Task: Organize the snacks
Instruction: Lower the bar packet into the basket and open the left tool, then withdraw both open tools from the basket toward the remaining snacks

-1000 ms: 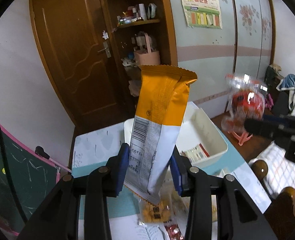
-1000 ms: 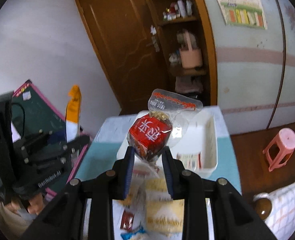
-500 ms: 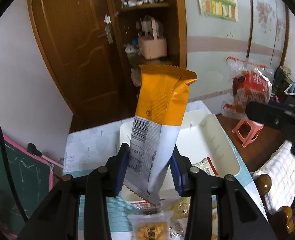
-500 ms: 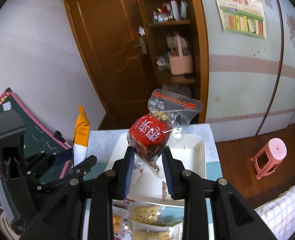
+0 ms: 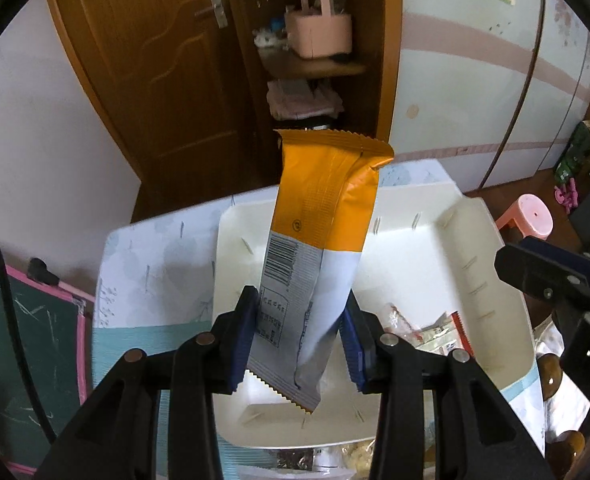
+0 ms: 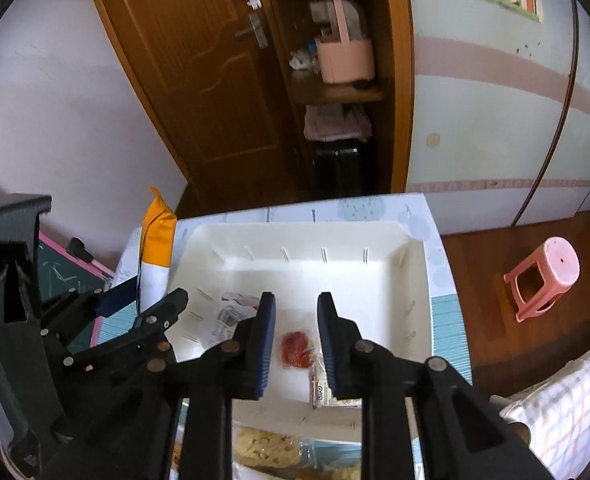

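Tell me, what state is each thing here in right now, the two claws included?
left gripper, shut on the orange and white packet
orange and white packet, held upright in the air
right gripper, empty, jaws apart but just been closing
red snack bag, lying in the white tray
white tray, holding a few packets
wooden door, closed
pink stool, upright on the floor
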Tool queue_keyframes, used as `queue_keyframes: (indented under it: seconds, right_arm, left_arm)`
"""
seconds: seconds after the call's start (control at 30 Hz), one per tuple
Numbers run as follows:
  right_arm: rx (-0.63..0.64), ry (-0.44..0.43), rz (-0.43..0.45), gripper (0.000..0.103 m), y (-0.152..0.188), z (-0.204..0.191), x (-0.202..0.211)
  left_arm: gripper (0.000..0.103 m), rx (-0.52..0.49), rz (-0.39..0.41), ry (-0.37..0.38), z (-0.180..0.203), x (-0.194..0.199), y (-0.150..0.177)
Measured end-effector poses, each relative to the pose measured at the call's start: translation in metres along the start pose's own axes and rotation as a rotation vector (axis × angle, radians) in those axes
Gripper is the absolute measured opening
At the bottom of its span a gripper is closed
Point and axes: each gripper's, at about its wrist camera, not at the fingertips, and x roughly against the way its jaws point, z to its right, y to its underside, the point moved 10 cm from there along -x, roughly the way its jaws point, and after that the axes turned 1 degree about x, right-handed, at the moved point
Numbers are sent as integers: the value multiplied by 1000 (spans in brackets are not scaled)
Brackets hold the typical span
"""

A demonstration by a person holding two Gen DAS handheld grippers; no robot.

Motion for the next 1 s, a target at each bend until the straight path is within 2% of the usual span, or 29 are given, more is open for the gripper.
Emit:
queue_keyframes:
  seconds: [0.27, 0.33, 0.37, 0.4, 0.47, 0.6, 0.83, 1.0]
  right_arm:
    - [-3, 17, -25, 22, 4, 3, -16]
    - [-10, 14, -29, 22, 5, 2, -18]
    - [-16, 10, -30, 22, 5, 2, -19]
    - [-23, 0, -37, 22, 7, 2, -20]
    - [-33, -8, -46, 24, 10, 2, -21]
    - [-46, 5, -58, 36, 15, 6, -23]
    - [-53, 11, -77, 40, 22, 6, -22]
    - [-57, 17, -80, 49, 26, 6, -17]
  left_arm:
    - [40, -2, -47, -5, 0, -26, 15]
    - [58, 14, -63, 9, 0, -29, 19]
    - [86, 23, -73, 22, 1, -30, 20]
    - [102, 35, -74, 36, 1, -30, 22]
    - [102, 52, -63, 57, 0, -30, 22]
    - [102, 49, -90, 62, 0, -33, 28]
    - [102, 35, -102, 58, 1, -29, 37]
    - [102, 22, -85, 59, 2, -17, 37]
